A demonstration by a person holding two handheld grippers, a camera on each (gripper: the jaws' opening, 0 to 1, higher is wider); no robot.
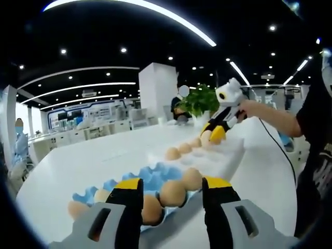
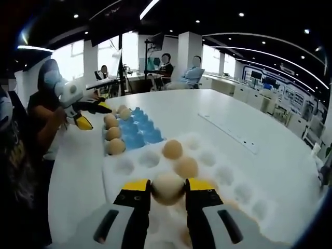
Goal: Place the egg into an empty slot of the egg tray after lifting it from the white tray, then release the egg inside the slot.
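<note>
white bench (image 2: 270,129) carries all | white tray (image 2: 233,176) under right tongs (image 2: 168,188), two eggs just beyond | blue egg tray (image 1: 150,179) ahead of left tongs (image 1: 172,188), part-filled, near edge hidden by jaws | tan egg (image 2: 167,189) clamped between right jaws above white tray | left tongs parted, empty

A green plant (image 1: 199,100) stands beyond the white table (image 1: 93,161), near seated people.
</note>
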